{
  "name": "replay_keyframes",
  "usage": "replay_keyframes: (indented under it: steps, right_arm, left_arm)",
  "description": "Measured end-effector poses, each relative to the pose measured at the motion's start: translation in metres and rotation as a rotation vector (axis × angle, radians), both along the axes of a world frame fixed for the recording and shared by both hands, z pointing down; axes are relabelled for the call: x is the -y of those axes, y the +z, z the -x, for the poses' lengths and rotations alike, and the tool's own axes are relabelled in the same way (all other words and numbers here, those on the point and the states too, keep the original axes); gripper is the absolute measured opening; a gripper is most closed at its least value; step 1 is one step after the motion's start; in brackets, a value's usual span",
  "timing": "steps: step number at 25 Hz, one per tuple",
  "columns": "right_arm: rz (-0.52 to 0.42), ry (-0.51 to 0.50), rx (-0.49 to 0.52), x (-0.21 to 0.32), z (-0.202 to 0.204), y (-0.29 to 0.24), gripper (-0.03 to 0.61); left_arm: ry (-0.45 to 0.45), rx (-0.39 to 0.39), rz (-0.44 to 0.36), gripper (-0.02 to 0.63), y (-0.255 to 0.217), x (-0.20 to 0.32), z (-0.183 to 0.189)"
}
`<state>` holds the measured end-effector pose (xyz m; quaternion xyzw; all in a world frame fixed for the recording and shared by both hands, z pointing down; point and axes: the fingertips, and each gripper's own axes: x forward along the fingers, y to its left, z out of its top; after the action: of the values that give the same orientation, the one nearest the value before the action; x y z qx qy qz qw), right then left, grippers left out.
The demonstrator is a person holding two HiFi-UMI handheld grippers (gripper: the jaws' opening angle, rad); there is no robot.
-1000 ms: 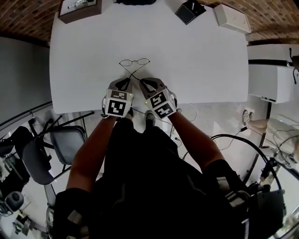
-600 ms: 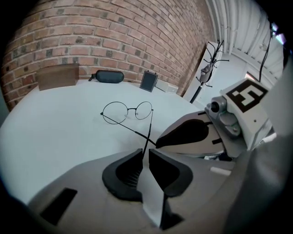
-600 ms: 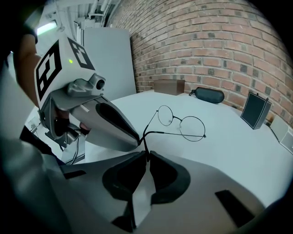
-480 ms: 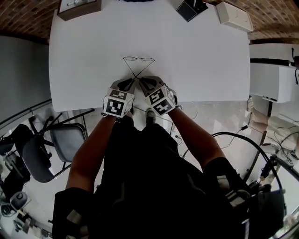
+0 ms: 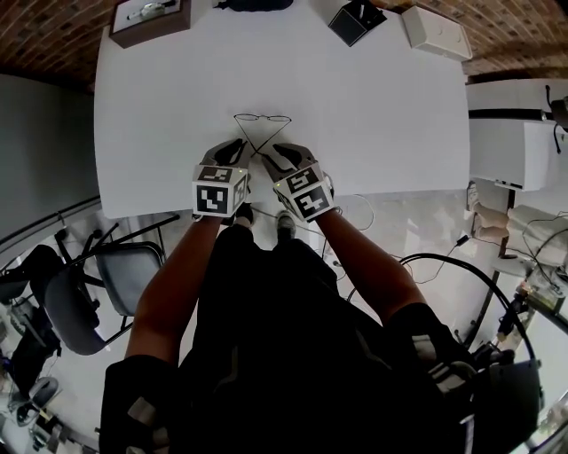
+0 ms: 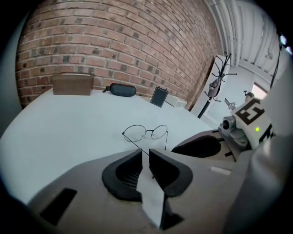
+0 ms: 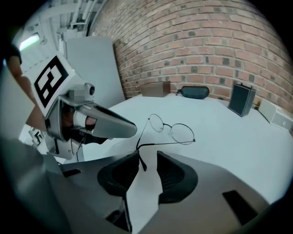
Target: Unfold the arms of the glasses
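Note:
Thin wire-rimmed glasses (image 5: 263,118) lie on the white table (image 5: 382,115), lenses away from me, their two arms crossing as they run back toward both grippers. My left gripper (image 5: 238,149) sits at the near left. In the left gripper view its jaws (image 6: 143,153) stand almost together, pinching a thin arm of the glasses (image 6: 145,132). My right gripper (image 5: 271,152) is close beside it. Its jaws (image 7: 147,155) are opening: the curved tip of the other arm (image 7: 143,162) lies loose between them, untouched by either pad.
Along the table's far edge stand a brown box (image 5: 151,13), a dark glasses case (image 5: 253,4), a small black stand (image 5: 355,19) and a white box (image 5: 435,31). The table's near edge runs just under both grippers. A chair (image 5: 89,284) stands at the lower left.
The right gripper's jaws have parted off the arm tip. The left gripper has shifted a little left and away. The glasses have turned from tilted to level.

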<state>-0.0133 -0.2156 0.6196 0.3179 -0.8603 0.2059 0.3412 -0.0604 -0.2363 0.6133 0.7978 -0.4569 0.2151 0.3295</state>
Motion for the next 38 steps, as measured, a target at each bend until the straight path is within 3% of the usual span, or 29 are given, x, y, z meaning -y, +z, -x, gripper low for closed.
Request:
replay_keyframes:
  steps: [6,10,17,29,38]
  right_arm:
    - [0.088,0.274,0.113,0.028,-0.015,-0.012,0.114]
    - [0.137,0.381,0.185,0.039,-0.012,-0.02,0.122]
    - [0.208,0.496,0.177,0.039,-0.015,-0.005,0.129]
    - [0.2,0.457,0.138,0.045,-0.032,0.0,0.129]
    - [0.142,0.374,0.096,0.044,-0.047,-0.002,0.129]
  left_arm:
    - [-0.05,-0.01,-0.029,0.038,-0.009,0.016,-0.002]
    - [-0.057,0.008,0.003,0.053,-0.003,0.022,-0.003]
    - [-0.057,0.023,0.04,0.06,0.01,0.023,-0.005]
    - [-0.024,0.078,0.015,0.06,0.009,0.021,0.011]
    - [-0.023,0.117,-0.01,0.06,0.008,0.02,0.02]
